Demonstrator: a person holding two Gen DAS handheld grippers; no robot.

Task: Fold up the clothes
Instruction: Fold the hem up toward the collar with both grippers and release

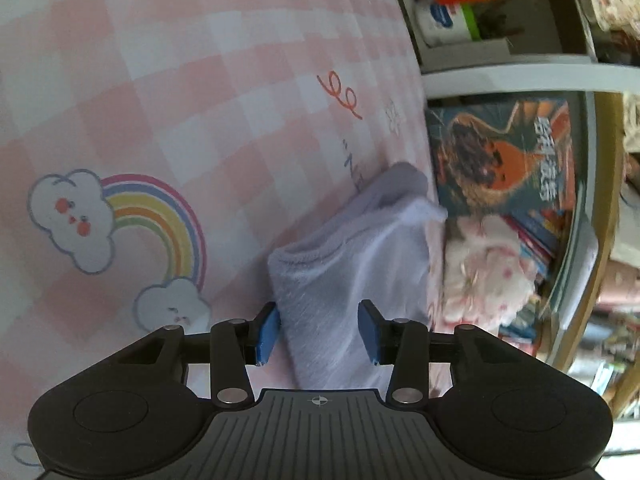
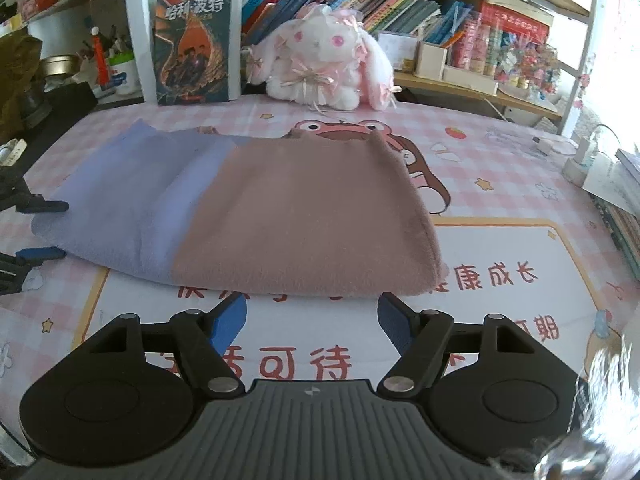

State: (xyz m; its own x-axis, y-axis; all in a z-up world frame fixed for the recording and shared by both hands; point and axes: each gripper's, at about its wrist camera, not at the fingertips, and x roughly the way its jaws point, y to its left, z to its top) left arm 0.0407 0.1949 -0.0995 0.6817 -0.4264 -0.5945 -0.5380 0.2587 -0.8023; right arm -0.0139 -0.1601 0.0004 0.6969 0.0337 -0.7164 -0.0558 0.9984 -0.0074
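Garment (image 2: 248, 208): lilac-and-brown, lying flat, doubled. Left gripper (image 1: 318, 330): spread apart, straddling the lilac end. Right gripper (image 2: 312, 320): spread, empty, near edge. Both layers should be pinched together.

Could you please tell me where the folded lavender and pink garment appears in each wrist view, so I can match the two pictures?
Left wrist view: only the lavender end of the garment shows, lower centre, between the open fingers of the left hand-held gripper.
Right wrist view: the whole garment lies across the centre, beyond the open right hand-held gripper.
Shared landmark: the plush rabbit.
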